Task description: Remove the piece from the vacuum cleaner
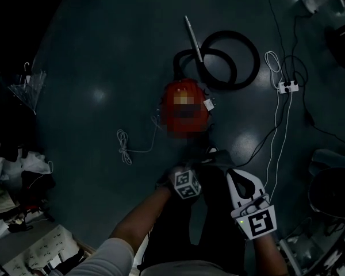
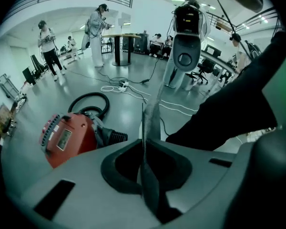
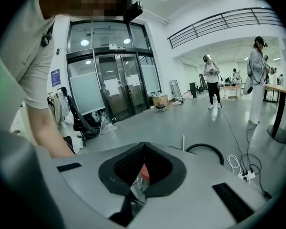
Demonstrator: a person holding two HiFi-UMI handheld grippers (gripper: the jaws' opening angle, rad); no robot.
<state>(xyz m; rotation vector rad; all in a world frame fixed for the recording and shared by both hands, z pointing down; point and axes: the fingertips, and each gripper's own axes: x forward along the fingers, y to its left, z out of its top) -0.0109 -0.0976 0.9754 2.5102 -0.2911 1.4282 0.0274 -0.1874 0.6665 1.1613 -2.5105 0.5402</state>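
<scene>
Vacuum cleaner [image 1: 171, 102] carries a white label [image 1: 209, 104], print unreadable.

We log a pale short sleeve [image 1: 116, 253] and dark trousers [image 1: 210, 234]. Left gripper [image 2: 151, 113] and right gripper [image 3: 133, 194]: grey shells, dark jaw collars, black-and-white marker cubes [image 1: 186, 184]. The right shows a small green light [image 1: 240, 222].

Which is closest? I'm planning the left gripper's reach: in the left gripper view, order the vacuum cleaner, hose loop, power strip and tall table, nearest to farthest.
From the left gripper:
1. The vacuum cleaner, on the floor at lower left.
2. The hose loop, just behind it.
3. The power strip, beyond, mid-floor.
4. The tall table, far back.
</scene>
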